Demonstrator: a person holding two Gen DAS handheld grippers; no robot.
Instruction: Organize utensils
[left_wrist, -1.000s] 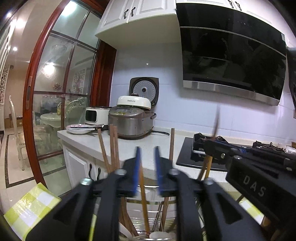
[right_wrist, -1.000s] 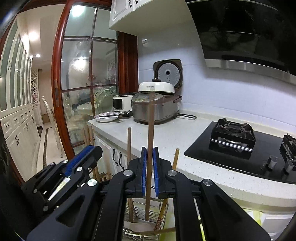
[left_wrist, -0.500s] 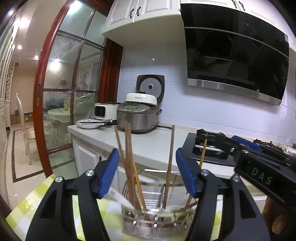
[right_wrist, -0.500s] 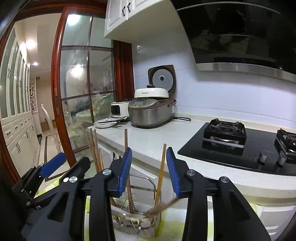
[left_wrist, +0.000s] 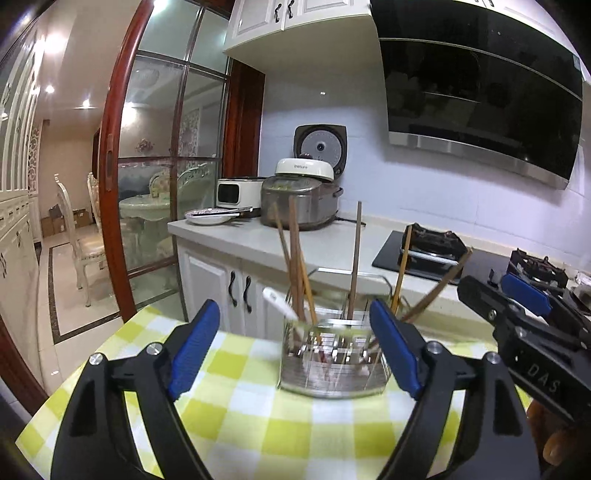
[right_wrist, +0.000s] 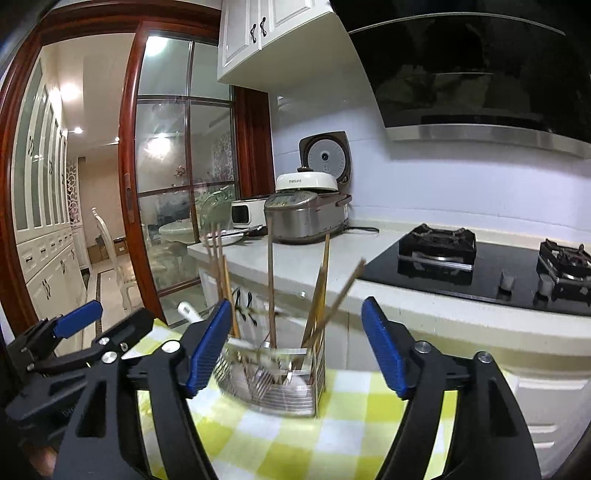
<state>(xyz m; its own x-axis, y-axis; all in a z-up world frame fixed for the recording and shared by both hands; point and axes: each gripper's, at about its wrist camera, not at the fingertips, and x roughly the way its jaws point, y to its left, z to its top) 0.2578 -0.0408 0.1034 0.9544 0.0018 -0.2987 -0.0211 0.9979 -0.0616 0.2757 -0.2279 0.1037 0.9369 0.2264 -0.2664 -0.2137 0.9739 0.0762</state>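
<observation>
Both tools, left (left_wrist: 295, 347) and right (right_wrist: 295, 343), gape wide, empty; bump the caddy (left_wrist: 332, 363) at centre frame and leaning chopsticks (left_wrist: 436, 290) spill.

Bright ceiling lights left; fisheye-bent edges w/ dark corners; holder (right_wrist: 273, 380) motion-blurred.

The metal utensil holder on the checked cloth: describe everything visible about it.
The utensil holder is a shiny wire-and-sheet-metal caddy, seemingly divided into compartments, standing upright on the yellow-green checked cloth. Several wooden chopsticks stand in it, some upright, some leaning outward, along with a white handle tilted to the left. Motion blur hides finer detail. Both open grippers hover short of it, neither touching.
</observation>
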